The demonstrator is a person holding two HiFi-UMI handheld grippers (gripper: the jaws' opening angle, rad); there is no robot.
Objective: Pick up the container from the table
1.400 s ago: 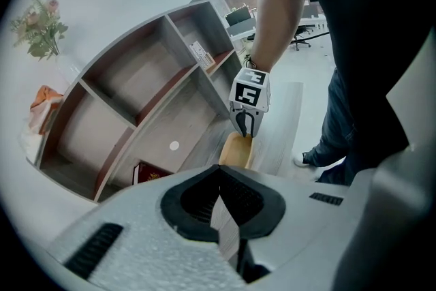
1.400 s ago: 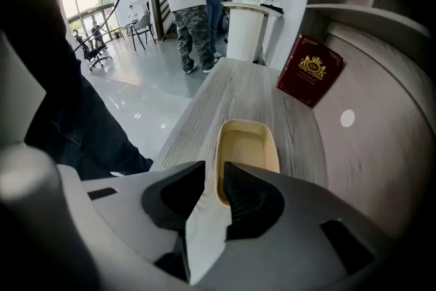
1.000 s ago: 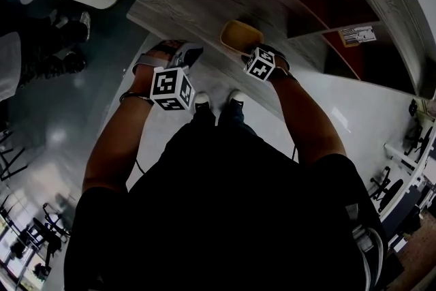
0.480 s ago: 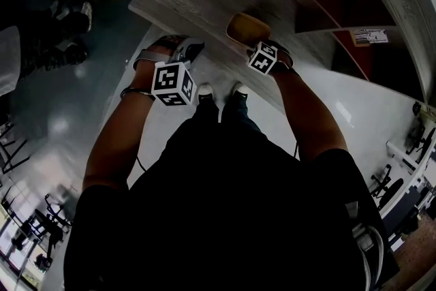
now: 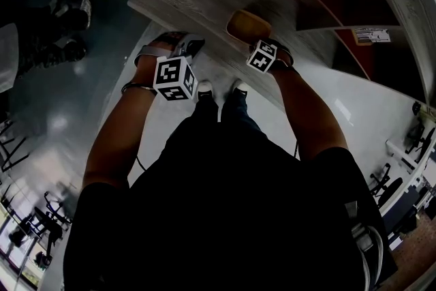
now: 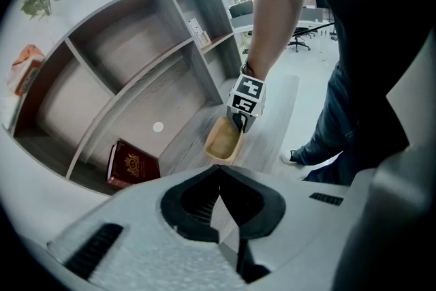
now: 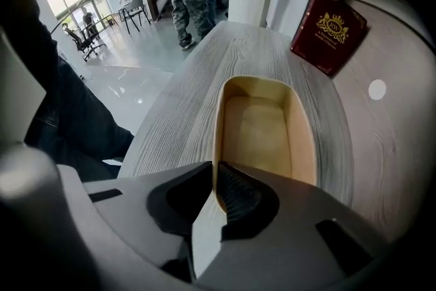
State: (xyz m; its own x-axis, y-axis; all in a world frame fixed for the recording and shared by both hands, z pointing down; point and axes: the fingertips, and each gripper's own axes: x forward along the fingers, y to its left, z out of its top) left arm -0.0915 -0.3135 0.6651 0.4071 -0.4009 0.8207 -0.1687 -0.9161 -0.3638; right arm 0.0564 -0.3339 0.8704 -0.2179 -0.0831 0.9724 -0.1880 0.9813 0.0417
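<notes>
Pinching with the right gripper: jaws drawn almost together, only the thin near wall of the tan container between them, at its near left corner. Sitting open and empty on the grey wood-grain table, that container, close to the near edge and to the right of the left gripper. Nothing in the left gripper; jaws pressed tip to tip in the left gripper view, held over the near edge of the table, well apart from the container. Farther along the table, a dark red book with a gold crest, leaning inside the grey shelf unit, apart from the container
</notes>
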